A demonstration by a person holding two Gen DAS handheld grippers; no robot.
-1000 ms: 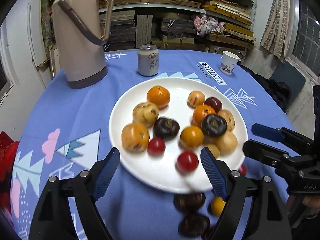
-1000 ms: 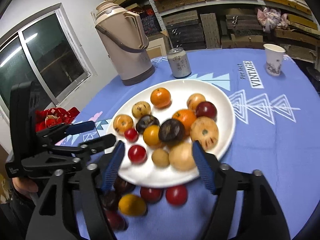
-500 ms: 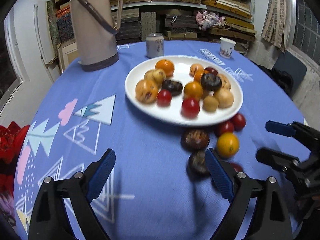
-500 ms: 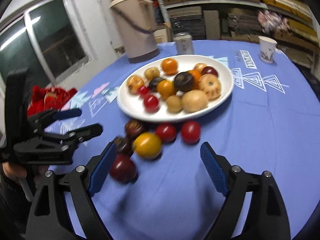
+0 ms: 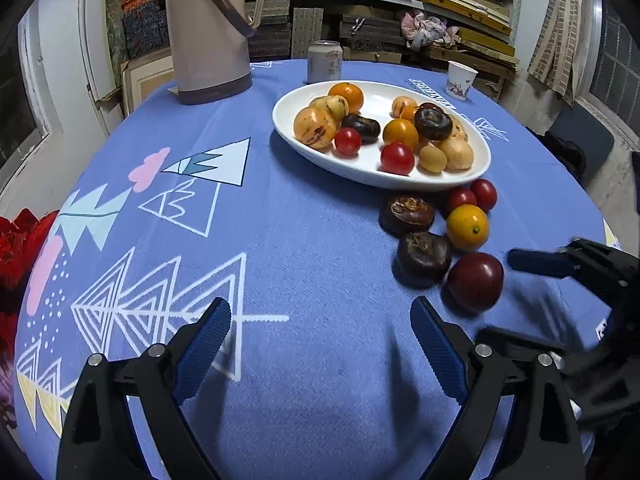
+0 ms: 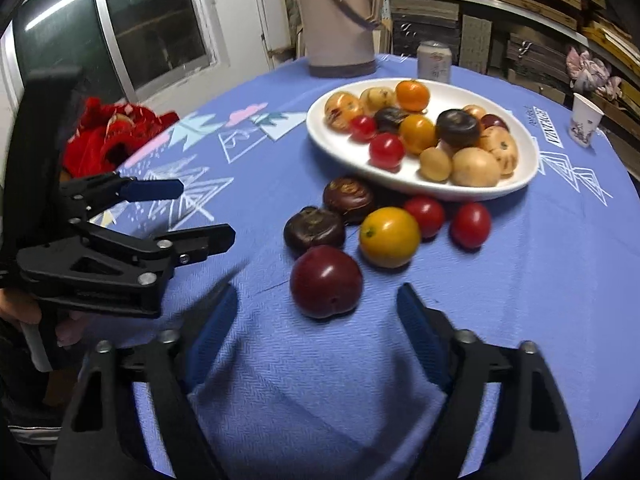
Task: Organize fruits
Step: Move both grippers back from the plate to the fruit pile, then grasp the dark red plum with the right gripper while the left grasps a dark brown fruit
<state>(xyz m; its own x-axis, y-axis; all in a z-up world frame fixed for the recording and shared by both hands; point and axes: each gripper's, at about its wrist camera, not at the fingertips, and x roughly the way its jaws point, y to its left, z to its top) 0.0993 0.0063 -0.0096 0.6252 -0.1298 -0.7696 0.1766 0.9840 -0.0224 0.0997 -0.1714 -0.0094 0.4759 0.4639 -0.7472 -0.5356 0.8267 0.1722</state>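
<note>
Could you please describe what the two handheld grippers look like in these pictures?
Both are alike. The left gripper and right gripper have matte black plastic arms shaped like triangular clamp frames, with silver round bolts at the pivots. Each of the jaws carries a long blue ribbed pad. No cables show. Seen from the right wrist camera, a hand grips a pale handle behind the left gripper.

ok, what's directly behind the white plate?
A silver can stands just behind the white plate, with a beige thermos jug off to its left. The plate's rim hides the can's base.
</note>
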